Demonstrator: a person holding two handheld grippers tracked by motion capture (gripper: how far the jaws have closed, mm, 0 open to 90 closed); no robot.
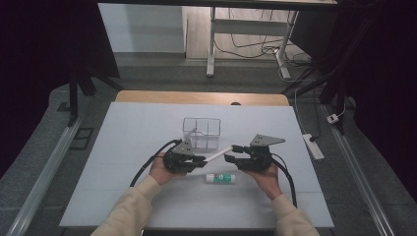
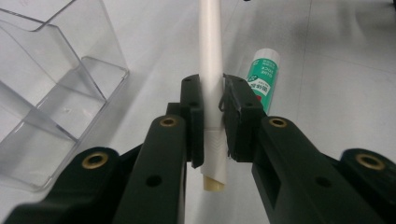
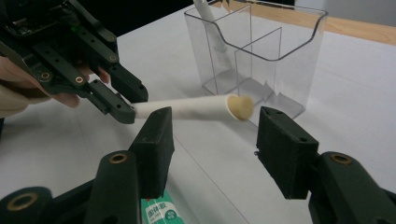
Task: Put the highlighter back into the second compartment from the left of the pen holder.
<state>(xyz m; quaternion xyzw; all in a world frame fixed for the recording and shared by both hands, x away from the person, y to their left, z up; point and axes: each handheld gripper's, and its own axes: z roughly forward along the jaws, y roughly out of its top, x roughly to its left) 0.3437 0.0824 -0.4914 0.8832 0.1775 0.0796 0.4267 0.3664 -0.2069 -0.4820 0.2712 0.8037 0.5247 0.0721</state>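
A white tube-shaped pen (image 1: 216, 156) hangs level above the white table, and my left gripper (image 1: 200, 161) is shut on one end of it. In the left gripper view the pads (image 2: 196, 116) pinch the pen (image 2: 210, 56) near its tan end. My right gripper (image 1: 232, 153) faces it from the right, open. In the right gripper view the pen's other tan tip (image 3: 240, 107) sits between and just past the wide jaws of my right gripper (image 3: 215, 126), touching neither. The left gripper (image 3: 123, 109) shows beyond it.
A clear divided organizer (image 1: 201, 132) stands just behind the grippers, with another white pen (image 3: 210, 23) leaning in a back compartment. A green-and-white glue stick (image 1: 220, 178) lies on the table (image 1: 147, 196) under the grippers. The table's wooden edge (image 1: 201, 97) runs at the far side.
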